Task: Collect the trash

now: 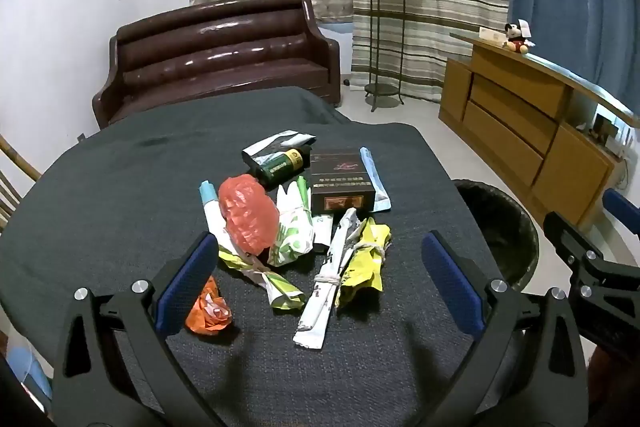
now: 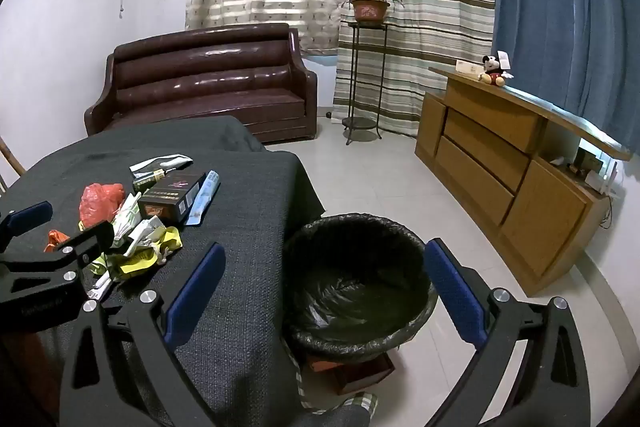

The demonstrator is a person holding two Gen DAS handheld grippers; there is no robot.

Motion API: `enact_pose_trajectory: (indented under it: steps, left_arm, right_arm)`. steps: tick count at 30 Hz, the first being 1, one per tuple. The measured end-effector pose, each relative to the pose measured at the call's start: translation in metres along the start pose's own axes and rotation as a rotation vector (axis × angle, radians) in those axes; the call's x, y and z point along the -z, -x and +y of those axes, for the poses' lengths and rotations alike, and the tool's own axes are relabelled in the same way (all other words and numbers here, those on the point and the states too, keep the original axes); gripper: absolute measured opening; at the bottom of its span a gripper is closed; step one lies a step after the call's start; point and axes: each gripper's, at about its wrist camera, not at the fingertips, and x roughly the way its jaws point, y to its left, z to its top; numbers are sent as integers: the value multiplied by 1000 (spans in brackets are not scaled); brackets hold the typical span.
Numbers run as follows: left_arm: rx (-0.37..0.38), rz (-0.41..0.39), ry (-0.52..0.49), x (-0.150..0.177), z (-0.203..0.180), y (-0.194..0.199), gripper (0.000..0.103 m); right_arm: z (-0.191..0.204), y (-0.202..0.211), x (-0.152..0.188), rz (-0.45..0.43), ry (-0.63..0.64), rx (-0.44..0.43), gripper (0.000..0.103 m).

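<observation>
Trash (image 1: 288, 223) lies heaped on the dark cloth of your table (image 1: 120, 187), toward its right edge. Your left wrist view looks straight over that heap: a red plastic bag (image 1: 248, 215), an orange wrapper (image 1: 210, 311) touching the left finger's pad, a yellow wrapper (image 1: 366, 255) tied with string to a white sachet (image 1: 324, 295), green-printed wrappers (image 1: 292, 239), a dark cigarette box (image 1: 342, 183) and a small green bottle (image 1: 282, 165) behind it. Your left gripper (image 1: 320, 287) stands fully released, fingers either side of the near end of the heap, clamping nothing.

Your right wrist view shows the heap only at its left side, partly behind the left gripper, but shows the bin (image 2: 360, 279), which the left view catches only as a dark rim past the table's right edge. The bin, lined with a black bag, stands on the floor tight against the table's right edge; the liner's inside looks bare. Your right gripper (image 2: 324, 291) is spread wide over the bin and the table's edge, holding nothing.

Beyond the bin, tiled floor (image 2: 380, 179) runs open to a wooden cabinet (image 2: 500, 163).
</observation>
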Motion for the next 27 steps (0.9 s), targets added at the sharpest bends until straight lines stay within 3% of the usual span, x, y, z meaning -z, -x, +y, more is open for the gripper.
enact_pose_trajectory:
  steps: [27]
  left_arm:
    - [-6,9,21,-1,9,-6,99]
  right_arm:
    - [0,1,-1,2,-1,1,97]
